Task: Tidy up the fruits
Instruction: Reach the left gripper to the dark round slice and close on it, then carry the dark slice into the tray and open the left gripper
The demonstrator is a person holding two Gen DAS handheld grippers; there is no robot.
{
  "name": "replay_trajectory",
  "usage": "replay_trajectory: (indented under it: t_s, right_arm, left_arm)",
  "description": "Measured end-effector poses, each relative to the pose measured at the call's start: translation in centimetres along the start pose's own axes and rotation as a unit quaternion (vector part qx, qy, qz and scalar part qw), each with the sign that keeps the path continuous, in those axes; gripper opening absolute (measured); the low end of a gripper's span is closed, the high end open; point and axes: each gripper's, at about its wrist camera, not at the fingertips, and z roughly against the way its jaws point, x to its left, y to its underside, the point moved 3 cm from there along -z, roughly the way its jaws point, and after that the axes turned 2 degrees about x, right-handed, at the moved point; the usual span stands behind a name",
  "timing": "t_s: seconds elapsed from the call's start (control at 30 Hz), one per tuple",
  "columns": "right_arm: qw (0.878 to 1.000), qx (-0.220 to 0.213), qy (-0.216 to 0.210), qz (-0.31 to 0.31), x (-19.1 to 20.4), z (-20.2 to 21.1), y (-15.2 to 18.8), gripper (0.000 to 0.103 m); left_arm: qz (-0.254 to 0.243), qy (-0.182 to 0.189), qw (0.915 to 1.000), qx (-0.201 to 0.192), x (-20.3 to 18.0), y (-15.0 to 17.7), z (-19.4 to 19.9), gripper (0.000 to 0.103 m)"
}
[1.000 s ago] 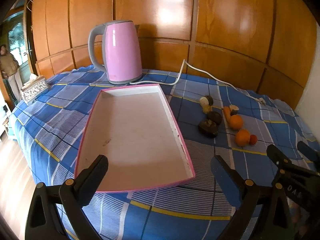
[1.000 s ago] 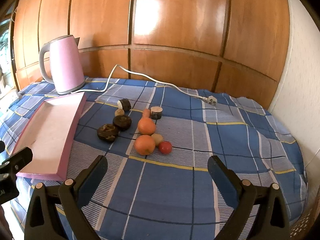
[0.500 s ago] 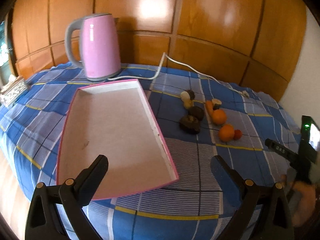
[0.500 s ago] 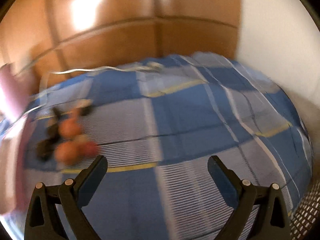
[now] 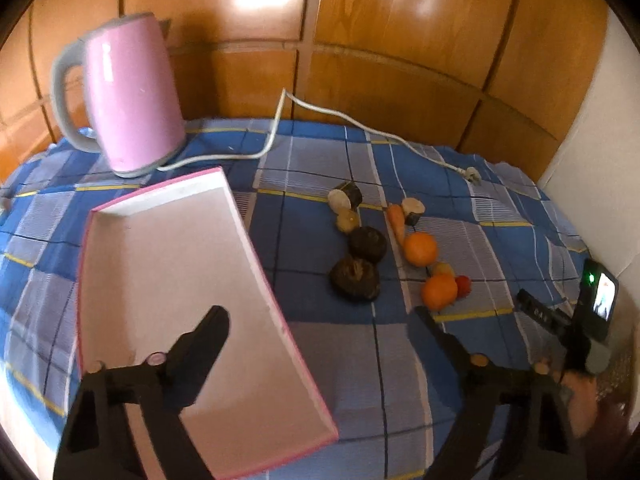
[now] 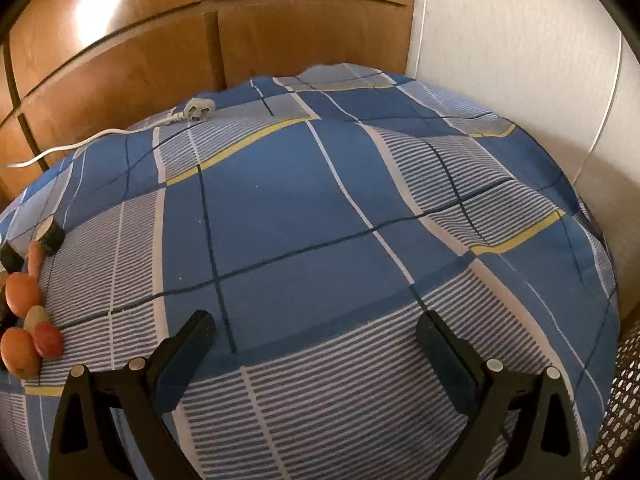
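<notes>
I am judging the job as barely begun: the pink-rimmed tray (image 5: 168,280) is lying bare on the checked cloth (image 5: 340,340), and every fruit is sitting outside it, in a loose cluster well to the tray's right.

I am holding the left gripper (image 5: 320,334) above the tray's near right edge. Its jaws have just been closing a little, yet they are standing well apart with nothing between them. I am pointing the right gripper (image 6: 316,330) at a bare patch of cloth, jaws spread and empty, with the fruit pile off at its far left edge. In the left wrist view that gripper is showing at the right, its small screen lit.

In the cluster I am counting two smooth, round oranges: the far orange (image 5: 420,249) and the near orange (image 5: 439,291), with a small glossy red fruit (image 5: 463,286) touching the near one. A slim tapered carrot (image 5: 396,222) is lying just beyond the far orange. Two dark, rough, wrinkled lumps (image 5: 354,280) are sitting nearest the tray; I cannot tell what fruit they are at this blur. Beyond them are two cut pieces with pale faces and dark skin (image 5: 346,197), and a small yellowish one beside them.

The tray is looking rigid, shallow and rectangular with a matte white floor. The cloth is soft and slightly rumpled. A glossy pink kettle (image 5: 132,100) is standing behind the tray, its white cord (image 5: 320,110) trailing across the cloth.
</notes>
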Motion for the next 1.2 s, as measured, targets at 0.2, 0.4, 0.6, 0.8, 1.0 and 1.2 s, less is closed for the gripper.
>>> replay_trajectory:
  t_s: [0.2, 0.4, 0.6, 0.8, 1.0, 1.2]
  right_arm:
    - [1.0, 0.002, 0.001, 0.0, 0.2, 0.1, 0.1, 0.103]
    - [1.0, 0.002, 0.002, 0.0, 0.3, 0.0, 0.1, 0.103]
    - [1.0, -0.001, 0.001, 0.0, 0.1, 0.0, 0.1, 0.103]
    - [1.0, 0.0, 0.002, 0.0, 0.1, 0.1, 0.1, 0.103]
    - [1.0, -0.001, 0.002, 0.0, 0.1, 0.1, 0.1, 0.103]
    - [1.0, -0.001, 0.004, 0.002, 0.1, 0.1, 0.0, 0.103]
  left_arm:
    - [-0.01, 0.006, 0.9997, 0.023, -0.4, -3.6, -3.3, 0.075]
    - [-0.034, 0.008, 0.9988, 0.036, -1.5, -7.2, -7.3, 0.074]
    - [-0.063, 0.006, 0.9958, 0.066, -2.5, -9.9, -11.7, 0.068]
    - [-0.074, 0.002, 0.9921, 0.101, -2.9, -11.3, -15.8, 0.058]
    - [-0.063, 0.007, 0.9923, 0.106, -3.0, -11.5, -17.9, 0.043]
    - [-0.038, 0.034, 0.9966, 0.064, -2.4, -11.1, -14.7, 0.043]
